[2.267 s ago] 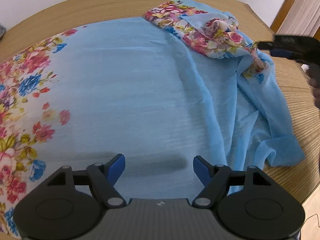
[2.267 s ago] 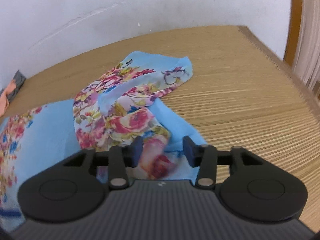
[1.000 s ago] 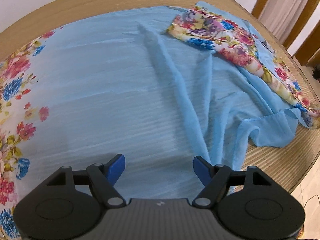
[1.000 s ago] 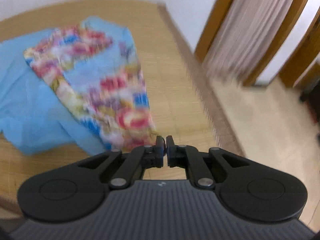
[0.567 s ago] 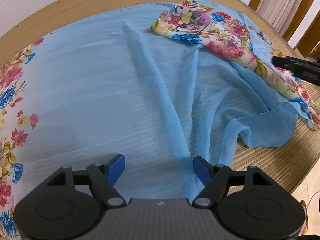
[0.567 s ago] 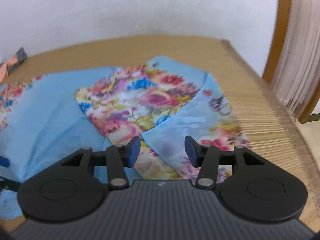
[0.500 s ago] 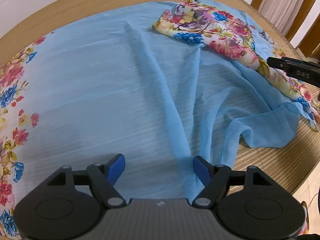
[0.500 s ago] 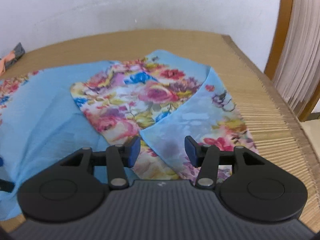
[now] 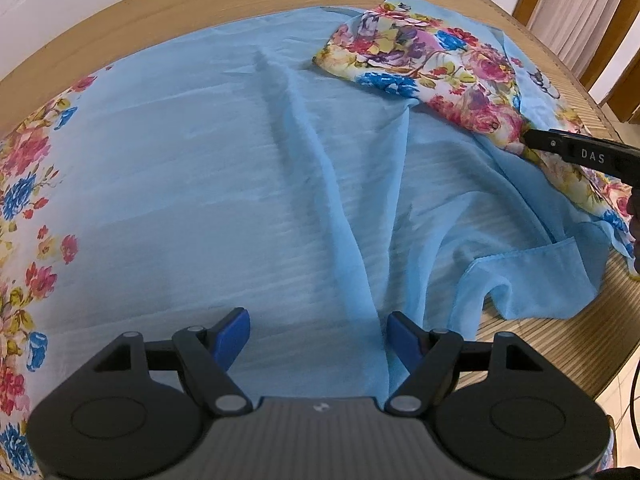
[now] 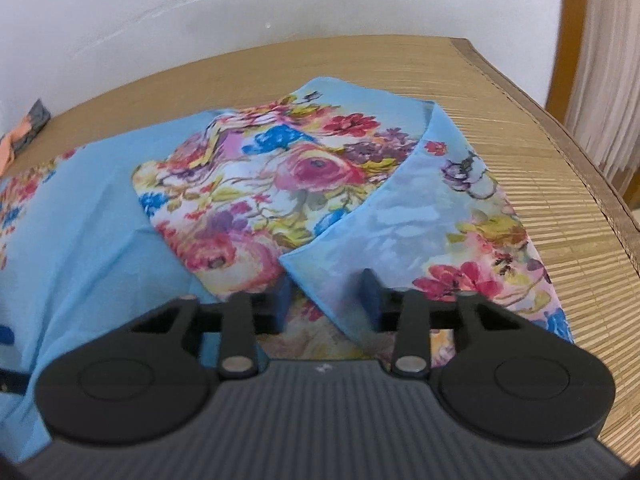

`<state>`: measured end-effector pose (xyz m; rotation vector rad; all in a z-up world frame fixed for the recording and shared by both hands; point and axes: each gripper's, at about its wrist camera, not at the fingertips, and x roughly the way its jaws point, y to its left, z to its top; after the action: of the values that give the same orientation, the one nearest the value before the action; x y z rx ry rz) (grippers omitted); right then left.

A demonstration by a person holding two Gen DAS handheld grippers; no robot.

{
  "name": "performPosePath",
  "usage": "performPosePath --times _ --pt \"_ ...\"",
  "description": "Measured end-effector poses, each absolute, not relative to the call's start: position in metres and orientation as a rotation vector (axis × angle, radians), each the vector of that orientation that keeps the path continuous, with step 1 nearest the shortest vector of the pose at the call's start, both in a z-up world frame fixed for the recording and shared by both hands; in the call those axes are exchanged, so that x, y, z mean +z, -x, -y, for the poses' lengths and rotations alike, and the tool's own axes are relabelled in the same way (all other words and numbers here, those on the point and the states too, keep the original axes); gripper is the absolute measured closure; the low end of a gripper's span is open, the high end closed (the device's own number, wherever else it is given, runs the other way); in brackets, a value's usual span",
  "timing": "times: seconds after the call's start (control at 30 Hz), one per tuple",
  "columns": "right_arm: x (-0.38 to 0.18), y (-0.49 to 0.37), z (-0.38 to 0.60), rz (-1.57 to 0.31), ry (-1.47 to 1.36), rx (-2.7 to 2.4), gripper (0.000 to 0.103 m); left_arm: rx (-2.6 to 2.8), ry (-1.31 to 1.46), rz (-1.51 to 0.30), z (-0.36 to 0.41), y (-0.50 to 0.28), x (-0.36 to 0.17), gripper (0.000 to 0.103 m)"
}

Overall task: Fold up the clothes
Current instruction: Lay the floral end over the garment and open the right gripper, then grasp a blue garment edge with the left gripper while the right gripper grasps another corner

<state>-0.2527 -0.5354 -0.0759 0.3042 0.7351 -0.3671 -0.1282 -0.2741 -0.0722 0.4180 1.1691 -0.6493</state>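
Note:
A light blue cloth with flowered borders lies spread on a bamboo-mat table. Its far right part is folded over, showing a flowered band and a blue corner flap. My left gripper hangs open over the plain blue middle, near a long crease, with nothing between its fingers. My right gripper sits low on the flap's corner. Its jaws are closing with the flap's edge between them, and the pads still stand apart. In the left wrist view the right gripper touches the flowered band from the right.
The table's right edge runs close by, with a curtain and wooden frame beyond it. A small orange and grey item lies at the far left by the white wall. Floor shows past the near right corner.
The right gripper, shut and off past the table's right edge a second ago, opened, came back low over the folded flowered corner, and its jaws have narrowed. The left gripper drifted slightly.

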Motion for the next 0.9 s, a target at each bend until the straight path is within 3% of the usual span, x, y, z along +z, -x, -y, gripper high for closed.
performPosePath --times 0.07,0.43,0.9 --pt "-0.074 0.257 0.541 -0.723 -0.335 -0.380 0.097 -0.671 -0.401 -1.163 0.275 0.126 -0.067 0.026" --pt "-0.043 0.315 0.537 -0.574 -0.427 -0.281 0.098 -0.928 -0.283 -1.070 0.342 0.110 -0.022 0.026" --pt "-0.048 0.344 0.485 -0.590 -0.314 -0.068 0.097 -1.087 0.005 -1.398 0.400 0.104 -0.073 0.027"
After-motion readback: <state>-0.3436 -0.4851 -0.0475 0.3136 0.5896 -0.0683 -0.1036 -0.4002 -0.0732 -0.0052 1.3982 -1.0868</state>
